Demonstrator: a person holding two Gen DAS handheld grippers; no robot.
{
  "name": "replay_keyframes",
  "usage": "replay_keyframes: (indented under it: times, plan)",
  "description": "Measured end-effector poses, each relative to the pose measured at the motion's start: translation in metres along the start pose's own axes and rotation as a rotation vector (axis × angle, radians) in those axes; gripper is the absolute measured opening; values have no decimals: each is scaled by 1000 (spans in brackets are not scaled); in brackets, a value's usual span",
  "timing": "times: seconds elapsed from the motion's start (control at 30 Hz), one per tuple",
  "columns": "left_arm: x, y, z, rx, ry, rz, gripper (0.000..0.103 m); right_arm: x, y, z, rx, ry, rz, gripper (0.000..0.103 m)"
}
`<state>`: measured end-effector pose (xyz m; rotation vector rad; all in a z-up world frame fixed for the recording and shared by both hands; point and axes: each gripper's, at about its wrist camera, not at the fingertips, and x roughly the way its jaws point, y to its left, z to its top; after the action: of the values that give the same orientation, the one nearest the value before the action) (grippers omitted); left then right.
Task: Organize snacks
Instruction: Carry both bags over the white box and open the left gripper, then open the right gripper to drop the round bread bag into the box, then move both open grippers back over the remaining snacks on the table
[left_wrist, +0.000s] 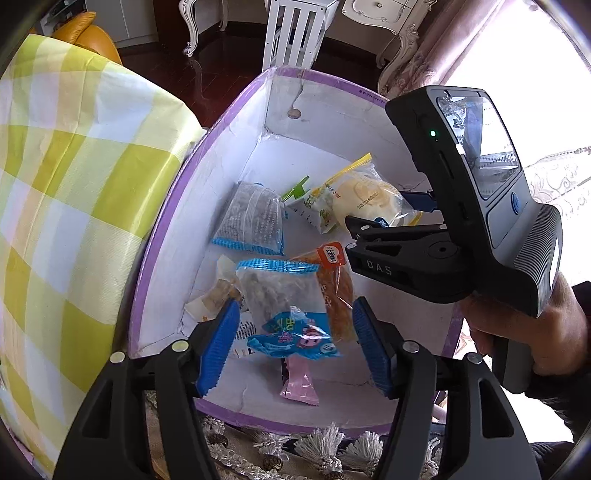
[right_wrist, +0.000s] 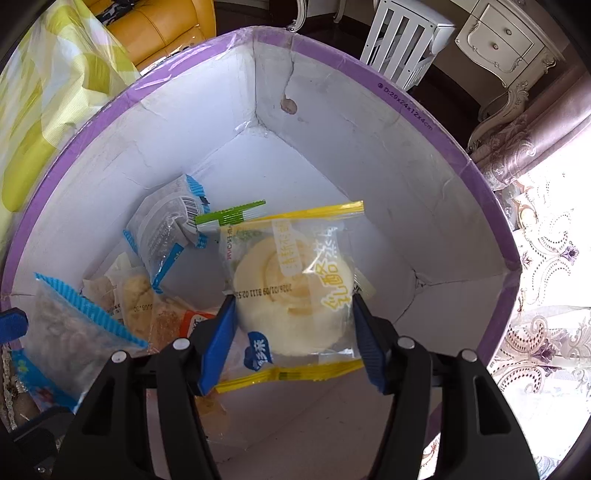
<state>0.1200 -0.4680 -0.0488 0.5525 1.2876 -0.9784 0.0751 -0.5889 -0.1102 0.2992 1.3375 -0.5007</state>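
Because the purple-rimmed white cardboard box (right_wrist: 369, 155) collects snacks, the right gripper (right_wrist: 291, 332) clamps the yellow-edged clear cake packet (right_wrist: 295, 291) at its 12 o'clock, while the left gripper (left_wrist: 291, 343) hangs open over the blue-edged clear snack bag (left_wrist: 280, 288).

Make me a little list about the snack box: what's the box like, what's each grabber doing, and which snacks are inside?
box: white inside, purple rim, open top
left gripper: open, over a blue-ended clear packet
right gripper: fingers at both sides of the yellow-edged cake packet; grip cannot be told
other snacks: orange packet, pink packet, green-edged packet, second blue-ended packet
beside box: yellow checked cloth
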Motion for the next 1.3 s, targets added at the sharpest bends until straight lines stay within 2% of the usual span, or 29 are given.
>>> replay_keyframes:
  times: [0.03, 0.07, 0.3, 0.6, 1.03, 1.3]
  plan:
    - [-1, -1, -1, 3, -4, 3, 79, 0, 0, 0, 0, 2, -4, 61]
    - [-2, -1, -1, 5, -9, 2, 80, 1, -1, 0, 0, 5, -7, 62]
    - [-25, 6, -6, -34, -80, 8, 81, -12, 3, 4, 7, -33, -8, 71]
    - [-67, 32, -19, -104, -204, 72, 82, -57, 30, 15, -8, -139, 25, 73]
    - [-144, 129, -67, -372, -395, 211, 83, -132, 117, 24, -155, -292, 125, 74]
    - [-178, 187, -112, -525, -460, 265, 83, -154, 174, 20, -225, -318, 206, 74]
